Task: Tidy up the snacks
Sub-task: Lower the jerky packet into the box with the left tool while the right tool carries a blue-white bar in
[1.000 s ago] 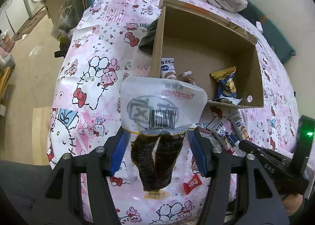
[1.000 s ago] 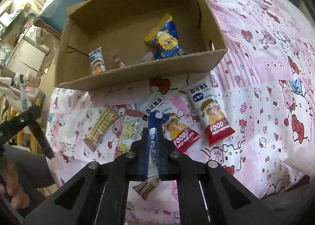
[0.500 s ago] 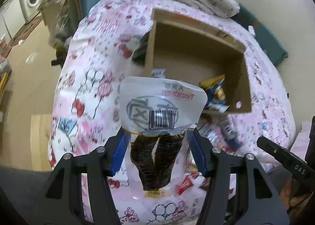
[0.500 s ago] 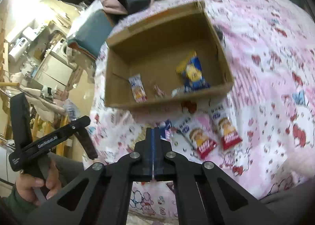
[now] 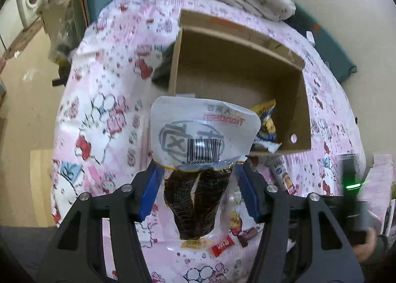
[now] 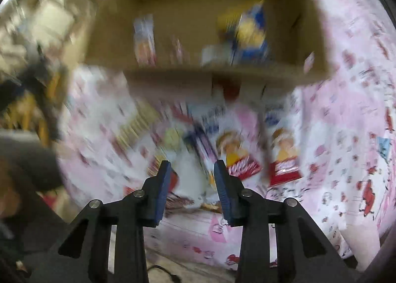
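On the bed (image 5: 81,114) with its pink cartoon sheet stood a cardboard box (image 5: 305,109), open-topped, a yellow-and-blue packet (image 5: 266,119) already lying inside. Loose packets (image 6: 284,156) lay on the sheet just before its near wall. Left gripper (image 5: 198,194) held a bag (image 5: 201,134) — white top with a barcode, dark window below — pinched at its sides between blue pads (image 5: 149,192), lifted in front of the box. It looked light, soft and crinkly, likely slippery; a hold across the narrower dark waist seemed safest, as a hard squeeze might crush the contents. Right gripper (image 6: 192,184) had its jaws apart with nothing between them — though that view was badly blurred.
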`<state>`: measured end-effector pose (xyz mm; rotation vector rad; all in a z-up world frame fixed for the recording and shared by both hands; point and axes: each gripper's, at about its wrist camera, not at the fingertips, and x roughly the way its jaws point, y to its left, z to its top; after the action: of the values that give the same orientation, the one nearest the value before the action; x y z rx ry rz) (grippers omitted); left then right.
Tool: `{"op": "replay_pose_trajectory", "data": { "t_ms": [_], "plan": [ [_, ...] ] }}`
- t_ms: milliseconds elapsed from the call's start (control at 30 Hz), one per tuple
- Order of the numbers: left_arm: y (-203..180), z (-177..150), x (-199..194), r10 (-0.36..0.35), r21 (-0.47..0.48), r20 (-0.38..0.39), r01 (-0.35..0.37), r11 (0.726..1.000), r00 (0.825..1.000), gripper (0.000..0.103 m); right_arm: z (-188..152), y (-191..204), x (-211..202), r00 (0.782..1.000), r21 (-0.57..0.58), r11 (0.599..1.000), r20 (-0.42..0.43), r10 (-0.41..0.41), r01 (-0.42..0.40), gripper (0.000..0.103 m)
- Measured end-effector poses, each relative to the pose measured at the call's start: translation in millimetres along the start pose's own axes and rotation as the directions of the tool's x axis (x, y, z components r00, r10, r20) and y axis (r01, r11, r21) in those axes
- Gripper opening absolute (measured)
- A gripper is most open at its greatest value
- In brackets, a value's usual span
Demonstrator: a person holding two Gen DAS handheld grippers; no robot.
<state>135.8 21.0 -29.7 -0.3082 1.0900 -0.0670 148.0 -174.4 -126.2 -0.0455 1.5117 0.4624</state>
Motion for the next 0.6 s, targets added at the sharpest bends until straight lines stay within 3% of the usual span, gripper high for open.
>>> {"op": "replay_pose_trajectory", "data": {
  "t_ms": [67,100,133,200,233,267,367,600],
  "plan": [
    [-3,-2,-2,0.004,0.022,0.010,-0.005,1.000,1.000,0.055,2,3,30,0.994,-0.034,0.996,-0.070,-0.089,0.087,0.028],
    [-3,-2,-4,0.009,0.032,0.020,-0.010,0.999,1.000,0.055,2,6,41,0.987,-0.070,0.991,-0.098,-0.124,0.117,0.018],
    [-3,-1,-7,0.010,0.037,0.029,-0.012,0.999,1.000,0.055,3,8,40,0.987,-0.087,0.988,-0.095,-0.132,0.124,0.017],
    [0,-1,-11,0.009,0.027,0.036,-0.010,1.000,0.999,0.055,2,10,9,0.997,-0.062,0.996,0.000,-0.071,0.071,0.017],
    [3,-1,-12,0.005,0.013,0.037,-0.005,1.000,0.999,0.055,1,9,-8,0.999,-0.046,0.999,0.033,-0.006,0.007,0.017],
    [5,0,-12,0.000,0.001,0.033,0.000,1.000,0.999,0.055,0,8,-28,0.995,-0.027,0.997,0.068,0.068,-0.066,0.017],
    [6,6,-11,-0.015,-0.023,0.018,0.016,1.000,1.000,0.055,-1,4,-69,0.975,-0.013,0.990,0.172,0.142,-0.142,0.017],
    [-11,48,-23,-0.014,-0.003,0.082,0.014,1.000,0.997,0.055,21,-26,-117,0.913,0.049,0.978,0.370,0.169,-0.201,0.017]
  ]
}}
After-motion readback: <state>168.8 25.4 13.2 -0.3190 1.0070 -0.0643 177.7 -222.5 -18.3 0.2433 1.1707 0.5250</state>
